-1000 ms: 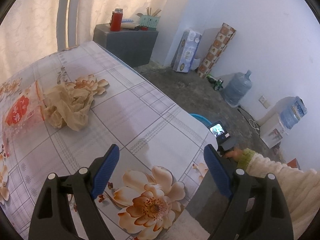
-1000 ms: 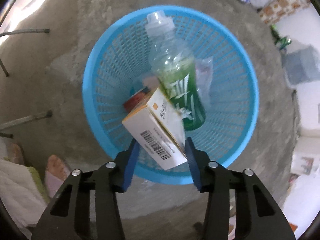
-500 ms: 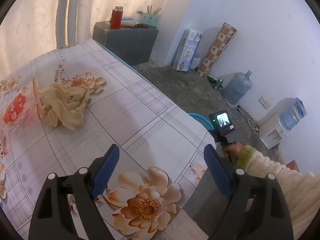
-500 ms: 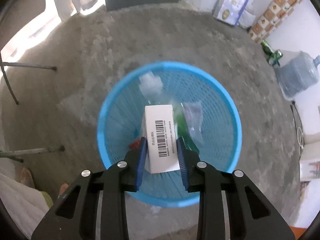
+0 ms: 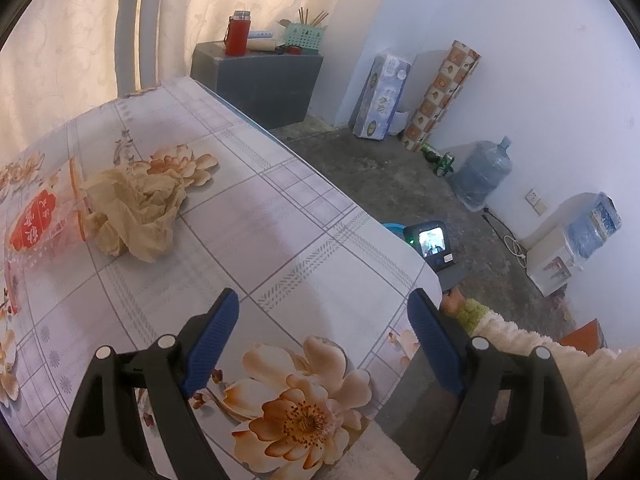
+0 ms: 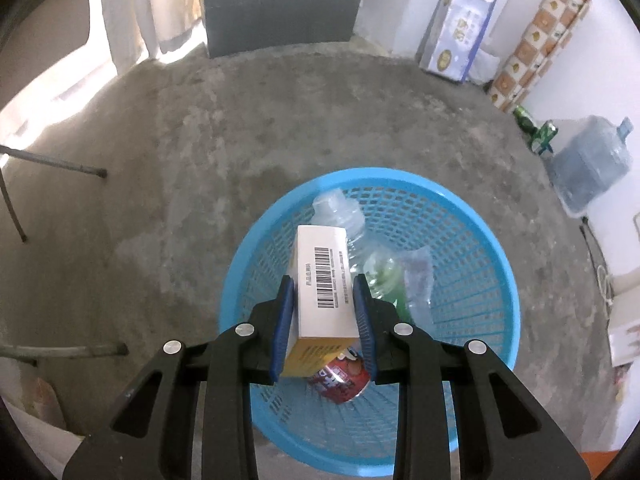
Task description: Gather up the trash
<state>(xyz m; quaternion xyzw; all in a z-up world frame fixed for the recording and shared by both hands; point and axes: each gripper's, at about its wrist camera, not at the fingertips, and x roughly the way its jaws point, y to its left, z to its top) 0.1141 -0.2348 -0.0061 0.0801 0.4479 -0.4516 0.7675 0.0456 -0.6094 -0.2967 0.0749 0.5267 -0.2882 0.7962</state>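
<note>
My right gripper (image 6: 323, 282) is shut on a white and yellow carton (image 6: 320, 252) with a barcode, held over the blue mesh basket (image 6: 400, 173) on the floor. A clear bottle with green liquid (image 6: 352, 220), a red can (image 6: 340, 376) and a clear wrapper (image 6: 418, 280) lie inside the basket. Over the flowered table (image 5: 280, 240) my left gripper (image 5: 323, 300) stands open and holds nothing. Crumpled beige paper (image 5: 136, 208) and a clear packet with red print (image 5: 36, 224) lie on the table's far left.
A grey cabinet (image 5: 260, 76) stands by the curtain. A tissue pack (image 5: 380, 96), a patterned roll (image 5: 440, 96), green bottles (image 6: 536, 128) and a water jug (image 5: 480, 176) line the wall. Table legs (image 6: 52, 162) stand at the left of the basket. A cream sleeve (image 5: 540, 356) reaches past the table corner.
The right gripper closed tighter on the carton, which turned straight between the pads, then rose and tilted up, so the basket sits lower in its view. The left gripper stayed put.
</note>
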